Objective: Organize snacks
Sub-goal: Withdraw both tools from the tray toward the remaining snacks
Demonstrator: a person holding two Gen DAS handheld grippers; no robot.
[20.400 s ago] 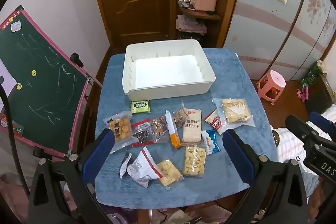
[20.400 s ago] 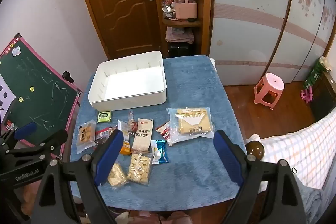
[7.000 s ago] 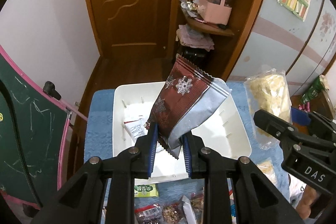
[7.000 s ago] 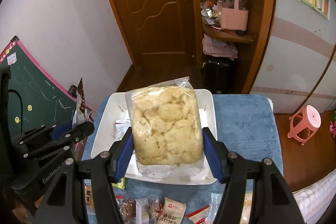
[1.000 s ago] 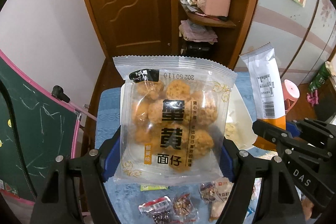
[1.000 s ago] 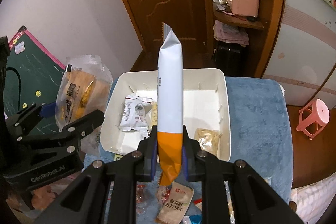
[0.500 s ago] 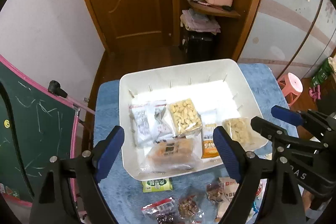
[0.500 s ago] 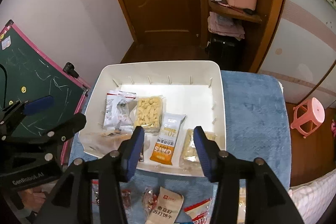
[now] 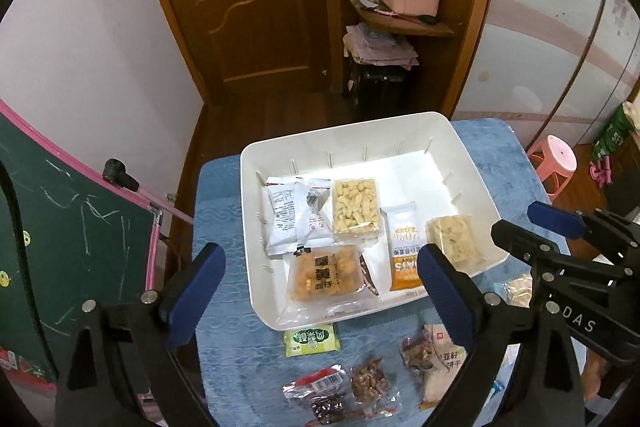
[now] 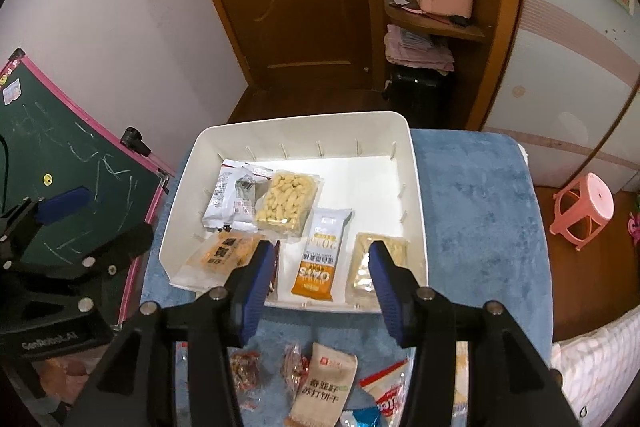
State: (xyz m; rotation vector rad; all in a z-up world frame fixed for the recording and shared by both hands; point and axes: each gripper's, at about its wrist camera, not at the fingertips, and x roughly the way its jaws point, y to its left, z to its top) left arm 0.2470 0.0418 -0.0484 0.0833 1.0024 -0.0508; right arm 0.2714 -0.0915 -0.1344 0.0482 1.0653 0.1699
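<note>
1. The chalkboard [image 9: 60, 227] stands left of the white bin [image 9: 256, 267], its lower part hidden behind the left gripper [image 9: 316, 291].
2. The left gripper hovers at the bin's near left corner, jaws spread wide and empty.
3. Inside the bin, at its left end, lie two overlapping white packets [image 9: 296, 215]; their print is too small to read.
4. Just right of them sits a clear pack of pale puffs [image 9: 356, 207].
5. At the bin's near wall lies the orange biscuit bag [image 9: 326, 277], covering most of a dark wrapper [image 9: 368, 275].
6. Right of it, the oat bar [image 9: 404, 247] lies lengthwise, its near end hidden by a finger.
7. The yellow cracker pack [image 10: 378, 259] lies at the bin's right end, partly hidden by the right gripper [image 10: 318, 287], whose jaws stand moderately apart, holding nothing.
8. On the blue cloth [image 10: 476, 211] in front of the bin lie a green sachet [image 9: 311, 339], red-brown sweets [image 9: 340, 391] and a beige cracker pack [image 10: 324, 383], cut off by the frame edge.
</note>
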